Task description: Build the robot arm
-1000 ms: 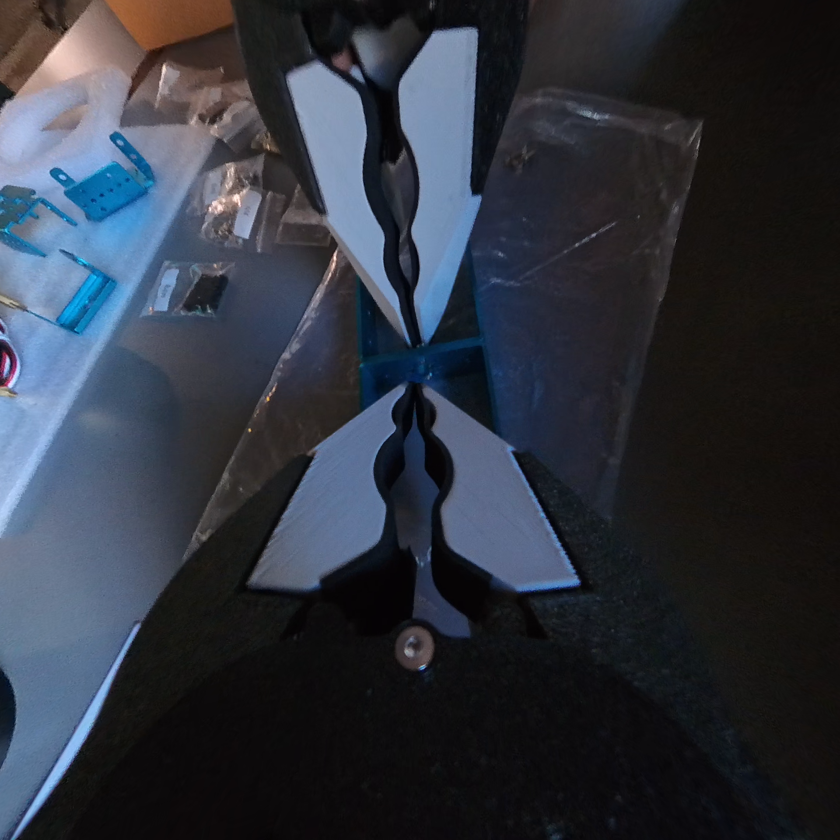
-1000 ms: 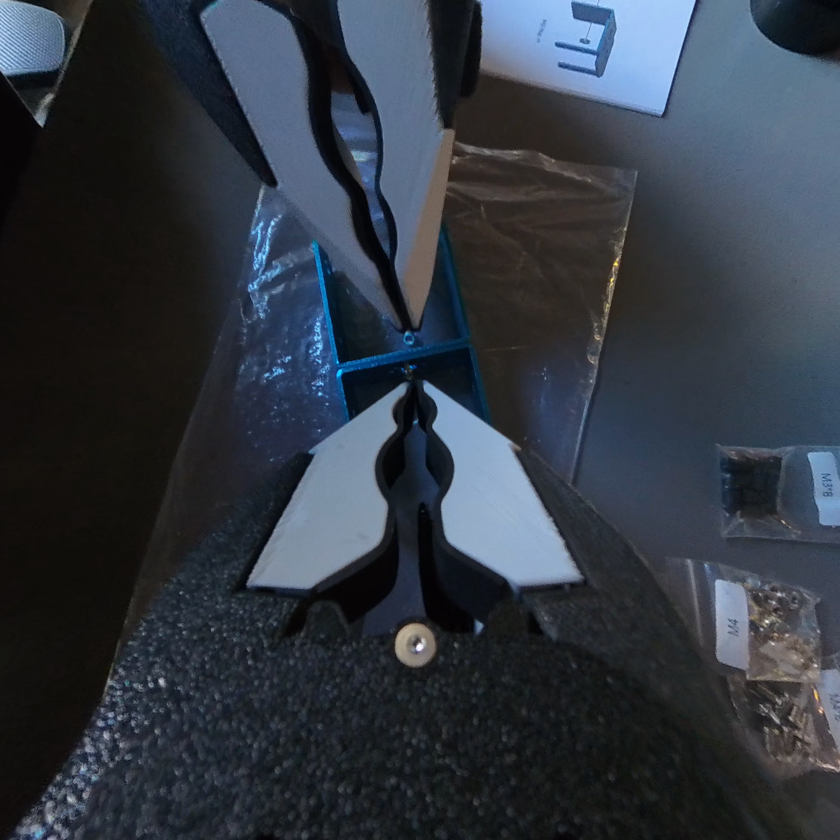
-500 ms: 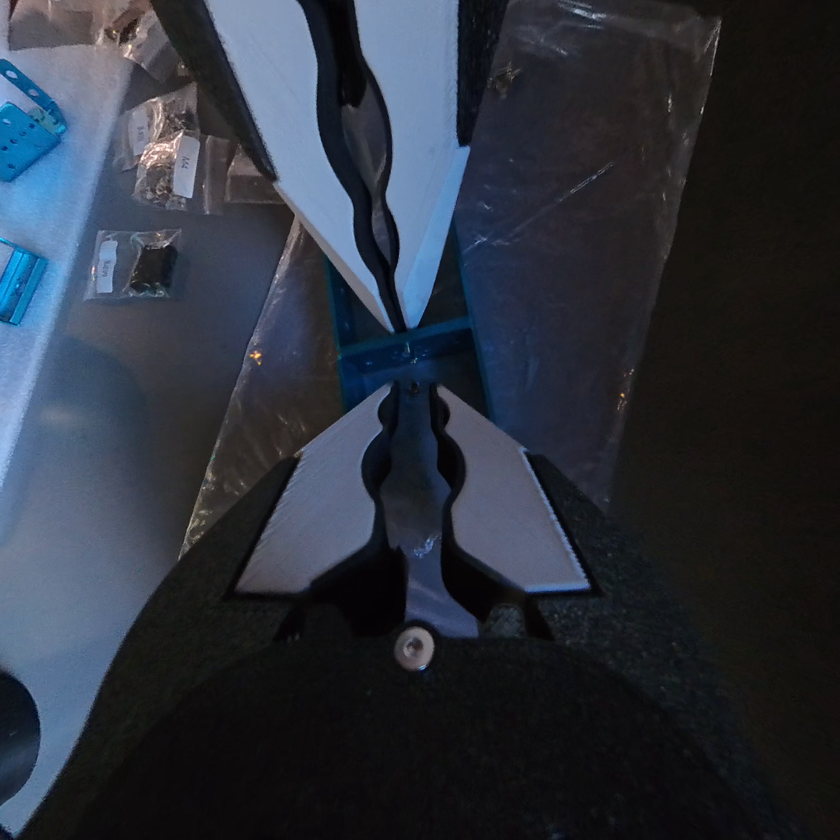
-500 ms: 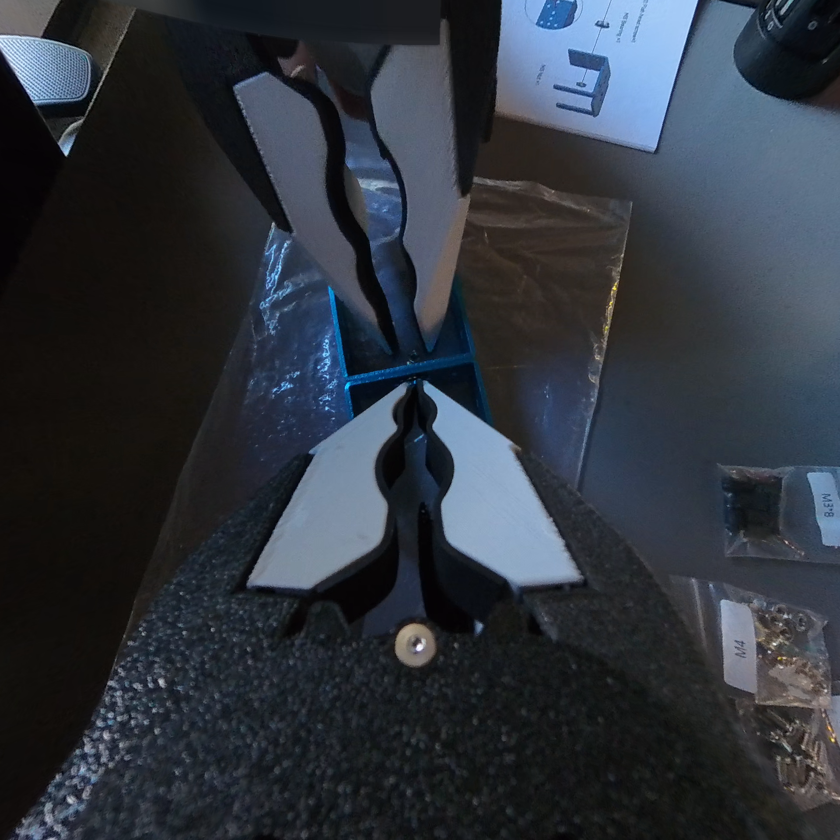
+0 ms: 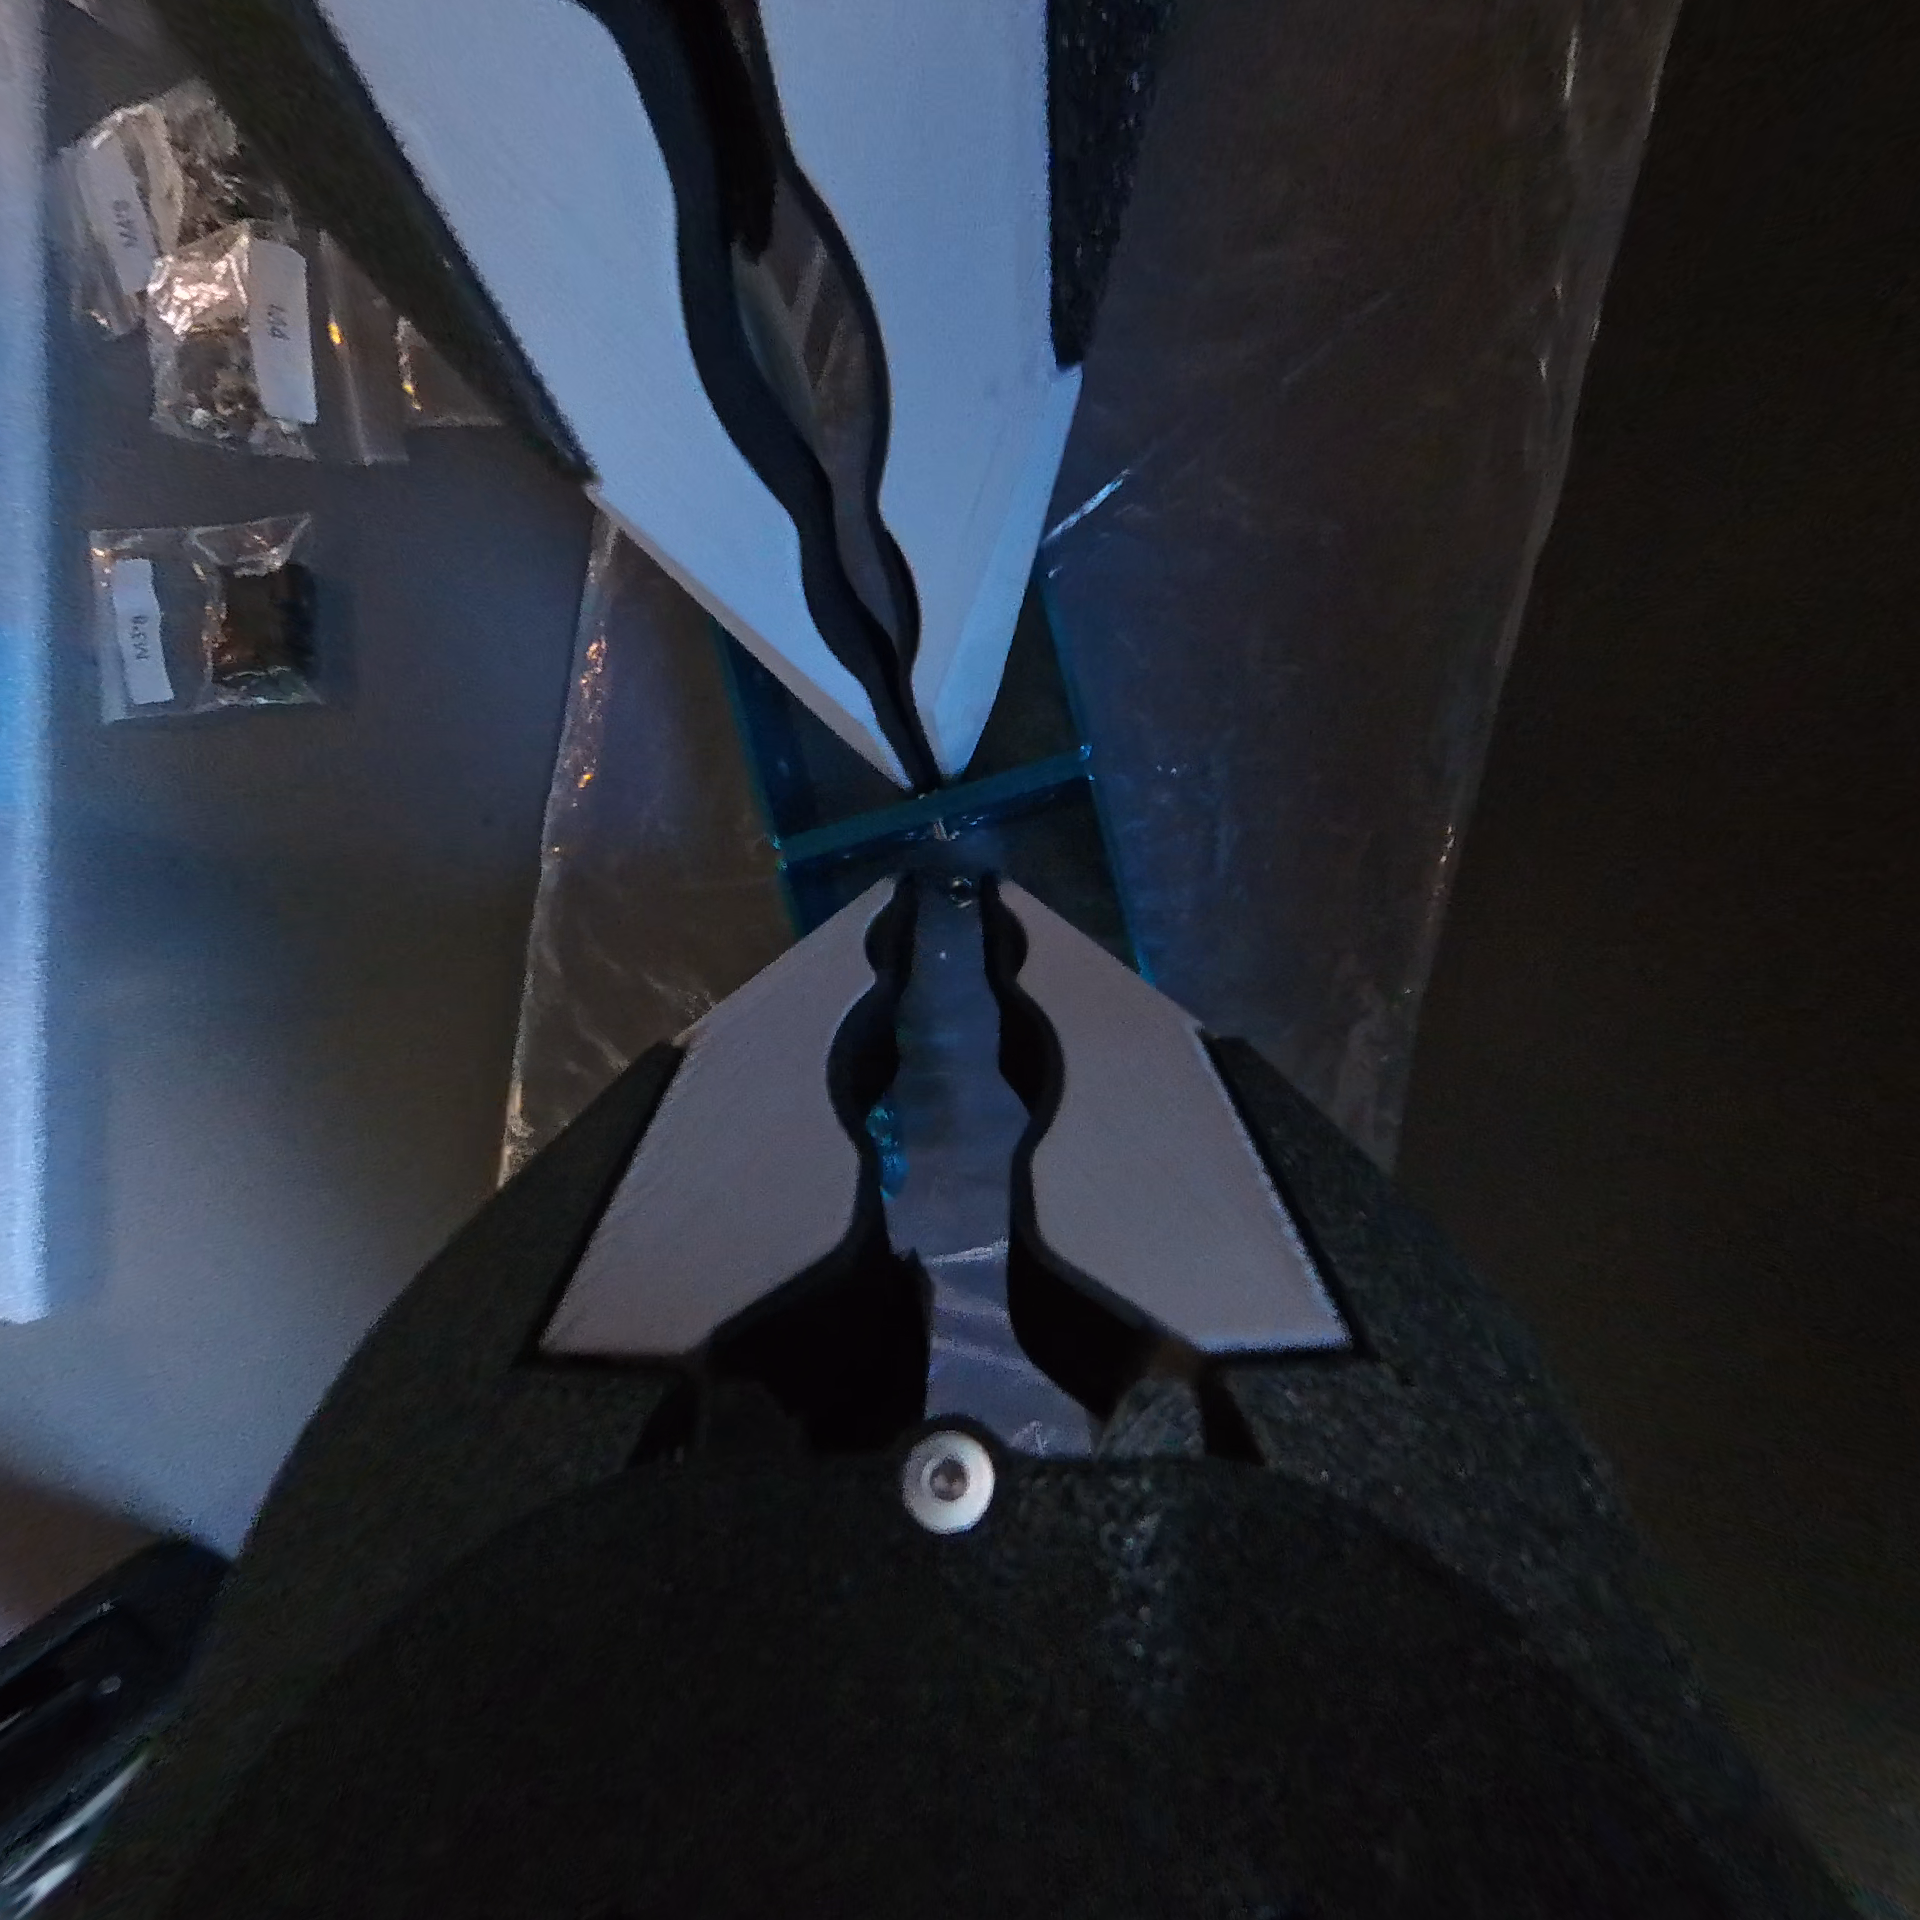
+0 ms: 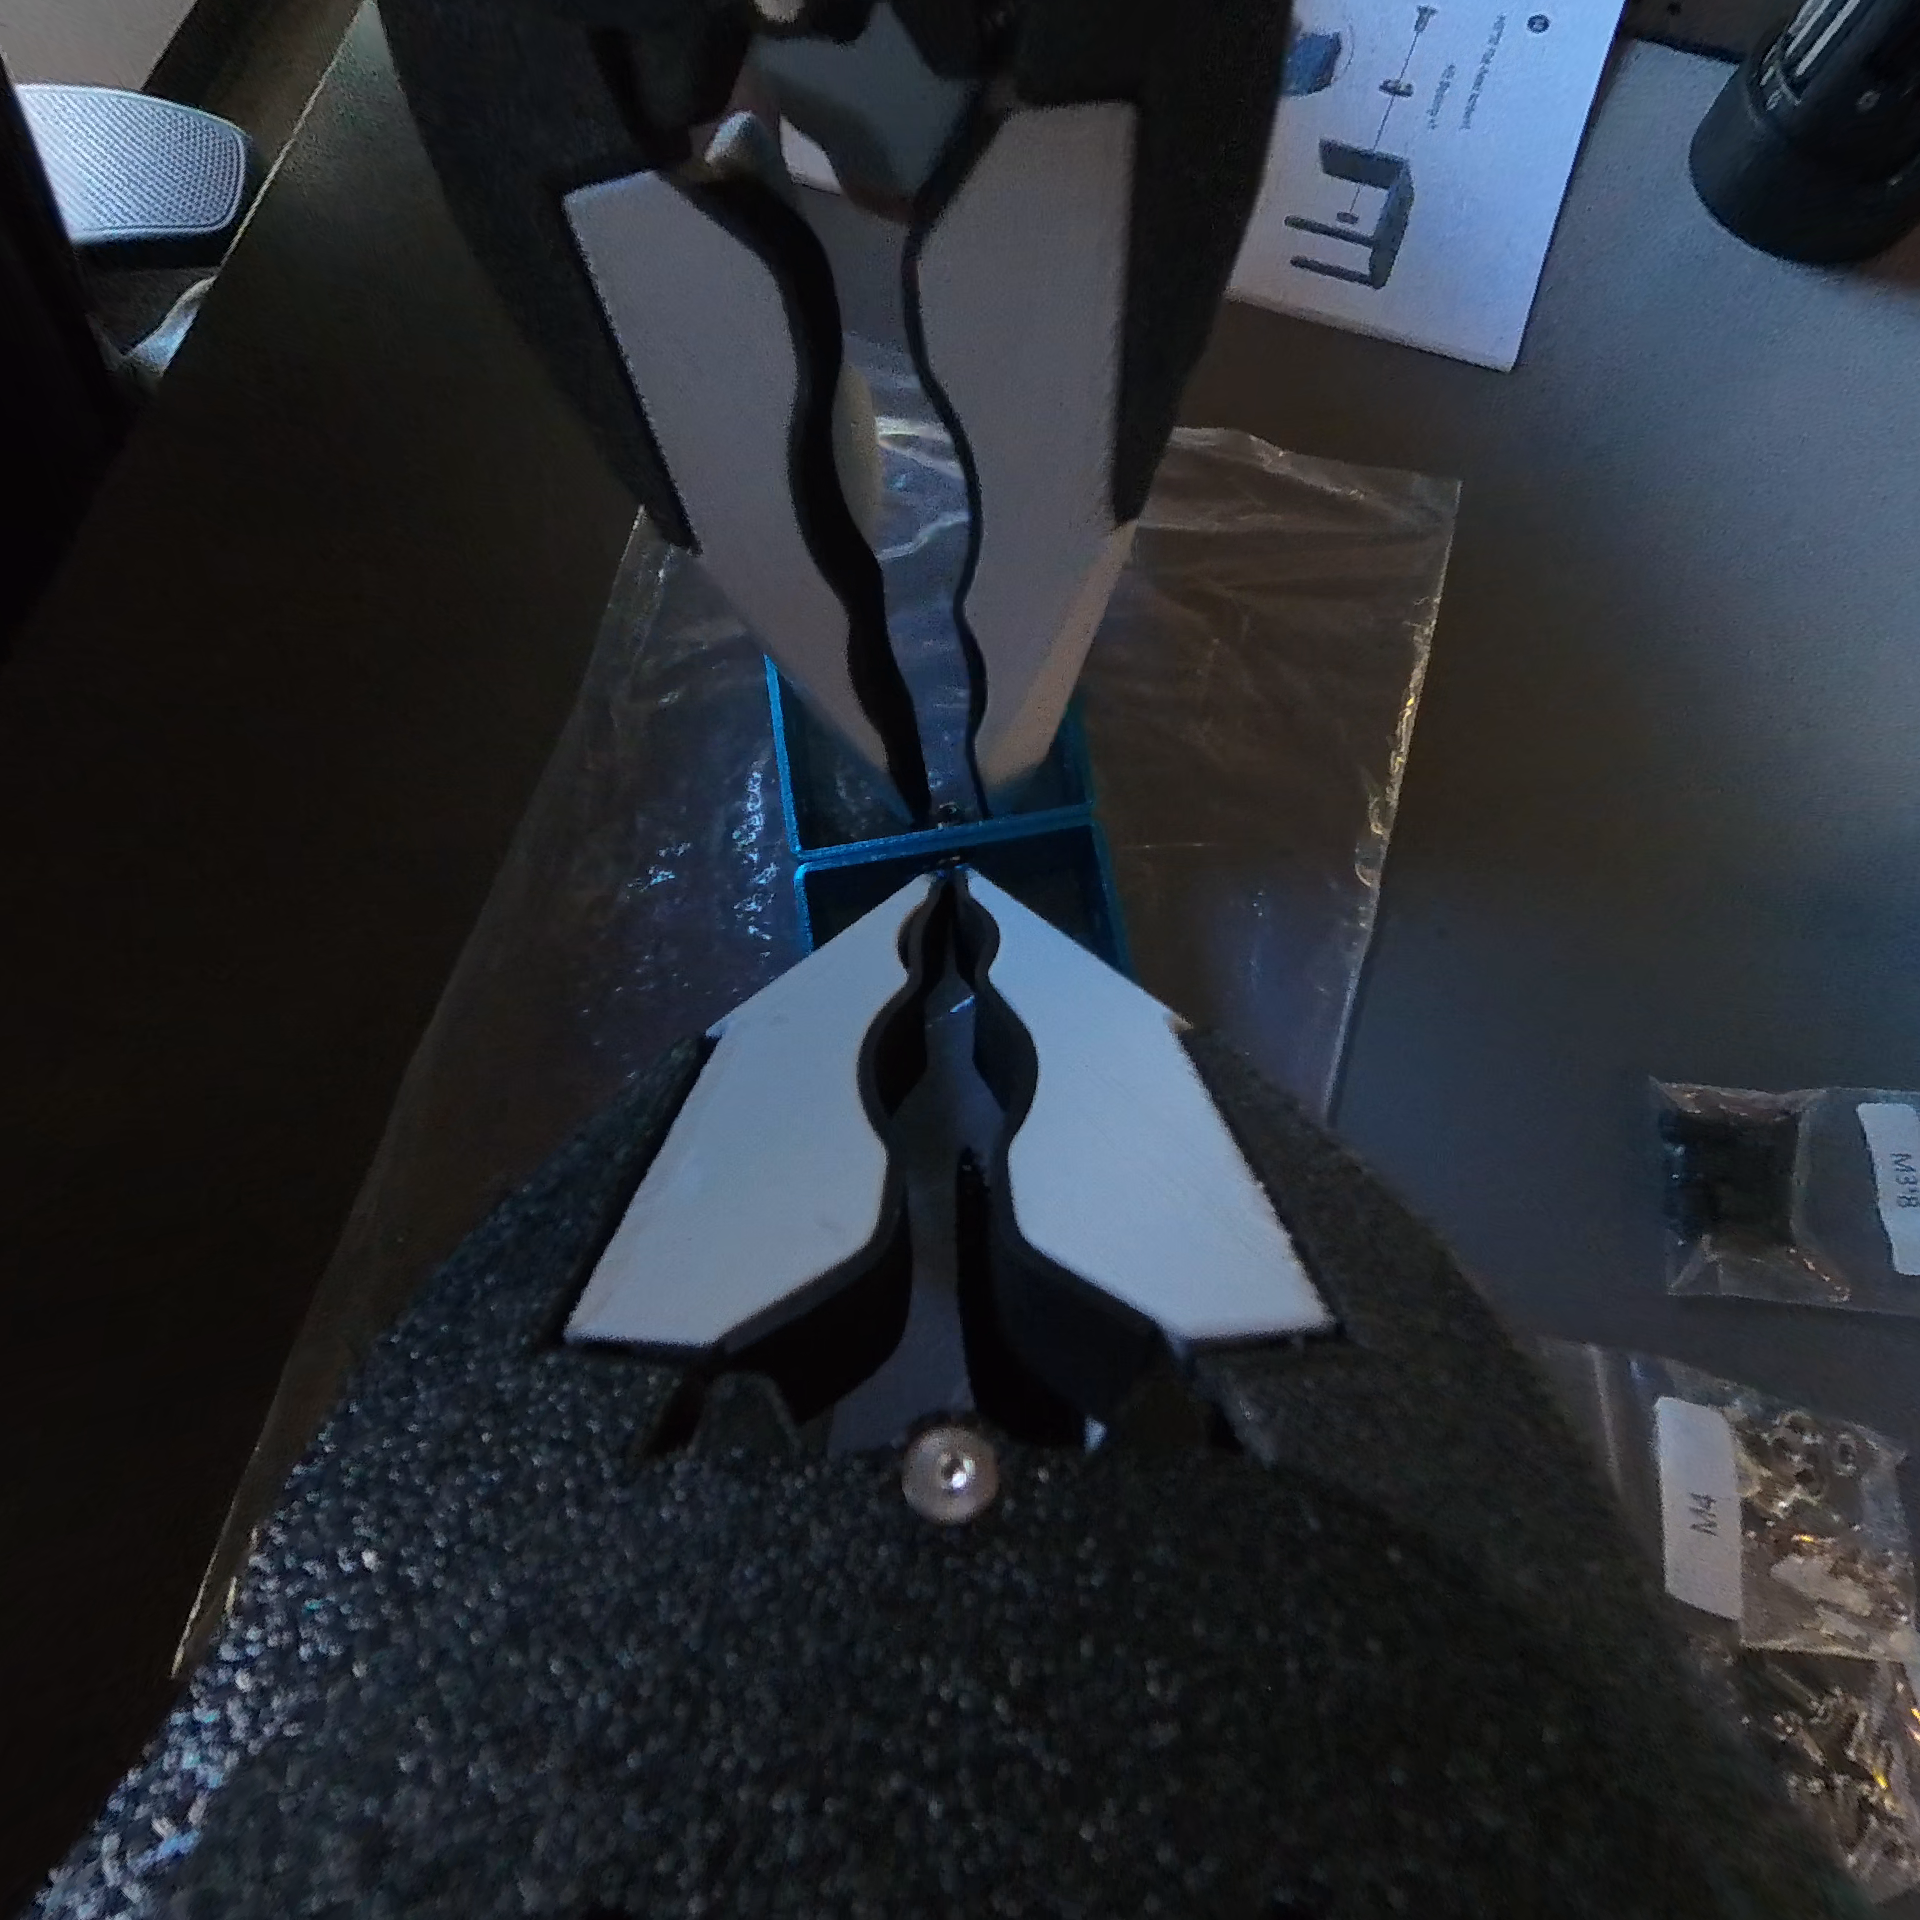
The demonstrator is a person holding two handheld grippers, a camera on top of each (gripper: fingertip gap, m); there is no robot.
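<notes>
Since before, left gripper [image 5: 948,894] has spread apart beside blue bracket [image 6: 971,836], on the plastic bag [image 6: 1268,665]. Right gripper [image 6: 951,883] pinches shut at its wall. Only the right view shows the paper [image 6: 1434,177].

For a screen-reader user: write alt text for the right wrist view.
The right gripper, fingertips nearly together, meets the middle wall of a blue metal bracket lying on a clear plastic bag. The left gripper reaches the same wall from the far side, slightly open. Small labelled bags of screws lie at right, an instruction sheet behind.
</notes>
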